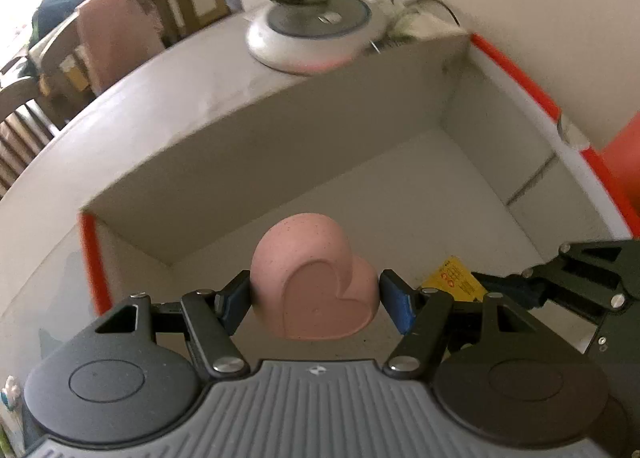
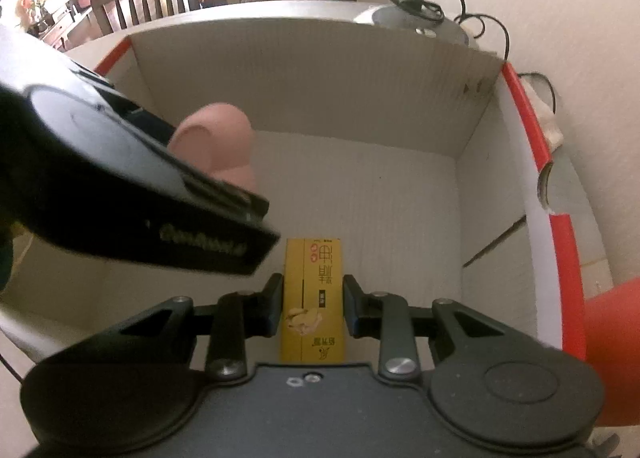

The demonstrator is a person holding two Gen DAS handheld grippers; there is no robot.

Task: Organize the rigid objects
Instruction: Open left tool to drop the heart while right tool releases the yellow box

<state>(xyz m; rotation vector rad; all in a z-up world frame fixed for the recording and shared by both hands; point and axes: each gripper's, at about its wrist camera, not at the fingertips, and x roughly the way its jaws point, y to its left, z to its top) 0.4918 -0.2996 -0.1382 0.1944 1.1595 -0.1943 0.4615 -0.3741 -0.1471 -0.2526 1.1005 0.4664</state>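
Both grippers hung over the open box [image 2: 516,194] — the left gripper [image 1: 316,300] clamped wide on a pink heart-shaped block [image 1: 314,278], the right gripper [image 2: 313,306] pinching a yellow carton [image 2: 313,298] narrowly. Placing seemed under way; next, lower and release.

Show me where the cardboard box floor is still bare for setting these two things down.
Bare floor runs along the far wall of the box and into its right corner by the red-edged flap. The near side is crowded: the left gripper with the pink heart beside the right gripper with the yellow carton.
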